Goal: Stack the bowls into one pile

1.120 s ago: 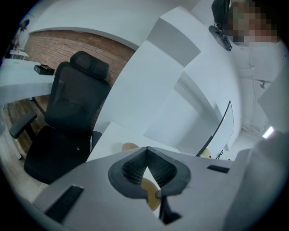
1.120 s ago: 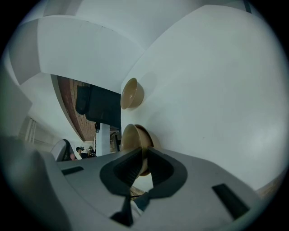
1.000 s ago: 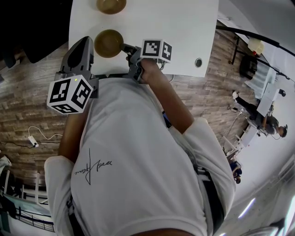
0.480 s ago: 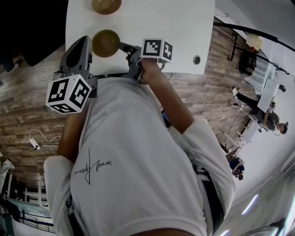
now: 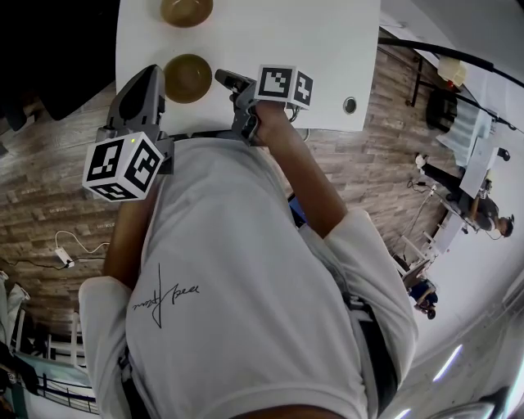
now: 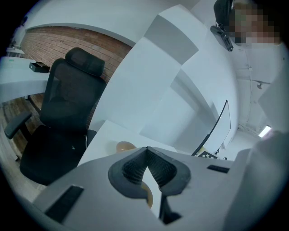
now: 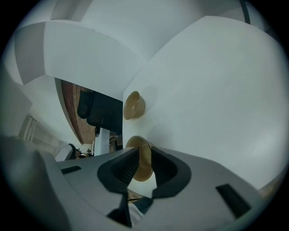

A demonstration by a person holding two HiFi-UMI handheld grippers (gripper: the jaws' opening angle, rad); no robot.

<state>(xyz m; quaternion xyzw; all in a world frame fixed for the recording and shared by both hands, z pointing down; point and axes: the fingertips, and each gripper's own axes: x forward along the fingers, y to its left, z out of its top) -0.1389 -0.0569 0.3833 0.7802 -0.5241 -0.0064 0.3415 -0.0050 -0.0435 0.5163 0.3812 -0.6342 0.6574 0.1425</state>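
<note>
Two tan bowls stand apart on the white table (image 5: 311,49): a far bowl (image 5: 187,10) and a near bowl (image 5: 187,78). My right gripper (image 5: 221,78) sits just right of the near bowl, open, with a small gap to its rim. In the right gripper view the near bowl (image 7: 145,169) shows edge-on through the parted jaws of the right gripper (image 7: 144,149), and the far bowl (image 7: 133,105) lies beyond. My left gripper (image 5: 151,72) hovers at the table's near edge, left of the near bowl. The left gripper (image 6: 146,151) is shut and empty; the far bowl (image 6: 125,146) shows past it.
A round cable hole (image 5: 350,105) is in the table near its right front corner. A black office chair (image 6: 63,117) stands beside the table's left side. Wooden floor (image 5: 49,188) surrounds the table, and a power strip with cable (image 5: 59,254) lies on it.
The right gripper has drawn back slightly from the near bowl's rim, which it touched before. The bowls and the left gripper keep their places; the head camera shifted a little.
</note>
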